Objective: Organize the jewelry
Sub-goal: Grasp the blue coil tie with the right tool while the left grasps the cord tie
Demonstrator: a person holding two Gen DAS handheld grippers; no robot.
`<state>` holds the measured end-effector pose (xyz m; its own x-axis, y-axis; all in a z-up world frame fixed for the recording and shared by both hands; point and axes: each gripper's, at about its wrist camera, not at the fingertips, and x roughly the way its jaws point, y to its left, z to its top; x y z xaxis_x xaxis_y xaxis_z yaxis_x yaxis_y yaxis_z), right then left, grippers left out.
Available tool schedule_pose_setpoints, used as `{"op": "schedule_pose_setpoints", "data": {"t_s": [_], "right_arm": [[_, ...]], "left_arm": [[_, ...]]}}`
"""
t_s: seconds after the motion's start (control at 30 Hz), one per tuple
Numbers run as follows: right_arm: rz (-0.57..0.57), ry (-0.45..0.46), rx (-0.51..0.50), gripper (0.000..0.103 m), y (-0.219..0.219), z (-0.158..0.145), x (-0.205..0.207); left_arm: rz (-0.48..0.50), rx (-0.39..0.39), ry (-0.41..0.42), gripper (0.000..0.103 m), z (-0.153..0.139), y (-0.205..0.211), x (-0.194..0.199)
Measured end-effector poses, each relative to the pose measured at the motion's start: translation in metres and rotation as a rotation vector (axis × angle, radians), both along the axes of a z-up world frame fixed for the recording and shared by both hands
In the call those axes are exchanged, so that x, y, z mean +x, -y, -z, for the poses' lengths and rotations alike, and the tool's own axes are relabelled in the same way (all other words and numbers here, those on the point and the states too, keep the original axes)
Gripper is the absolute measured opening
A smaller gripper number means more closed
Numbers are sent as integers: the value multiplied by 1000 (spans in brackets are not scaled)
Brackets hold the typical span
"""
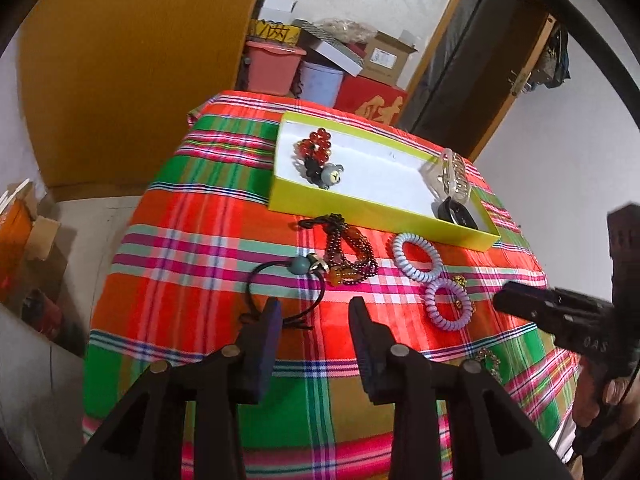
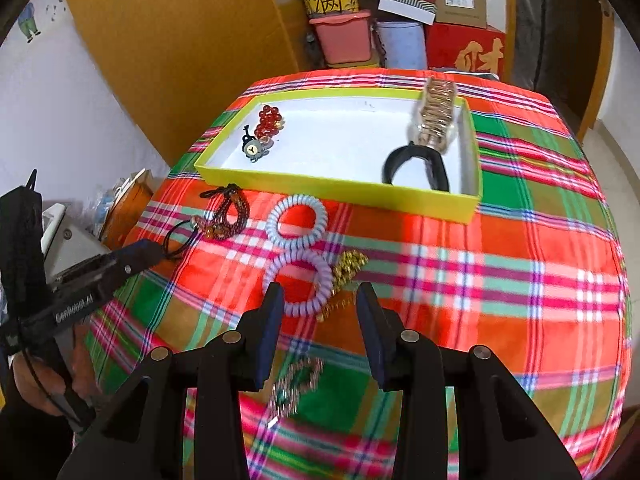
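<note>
Now we held both tongs, left (image 1: 314, 312) and right (image 2: 318, 300), spread and empty above the bracelets (image 1: 350, 256) and hair ties (image 2: 298, 282) awaiting the yellow box (image 2: 340, 190), presumably choosing targets.

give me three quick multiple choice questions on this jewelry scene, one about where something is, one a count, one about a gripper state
1. Where is the red bead bracelet?
A. inside the yellow box
B. on the cloth beside the box
C. in the left gripper

2. How many coil hair ties lie on the plaid cloth?
A. one
B. two
C. four

3. What is the right gripper doing?
A. shut on a coil tie
B. shut on the gold chain
C. open, holding nothing

Answers: 1 A, it sits in the box's left end. 2 B, a pale blue coil tie and a lilac coil tie. 3 C, its jaws are spread above the cloth.
</note>
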<state>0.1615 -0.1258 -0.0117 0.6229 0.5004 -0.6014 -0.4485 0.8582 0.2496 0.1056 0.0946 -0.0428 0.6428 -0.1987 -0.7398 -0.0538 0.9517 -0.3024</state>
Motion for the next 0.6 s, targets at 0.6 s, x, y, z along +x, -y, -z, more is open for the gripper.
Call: {"op": "schedule_pose_setpoints", "data": {"t_s": [0.6], "right_arm": [[-17,-17,-63,38,-38,5,62]], "left_arm": [[59,77,-6,34,19,15,19]]}}
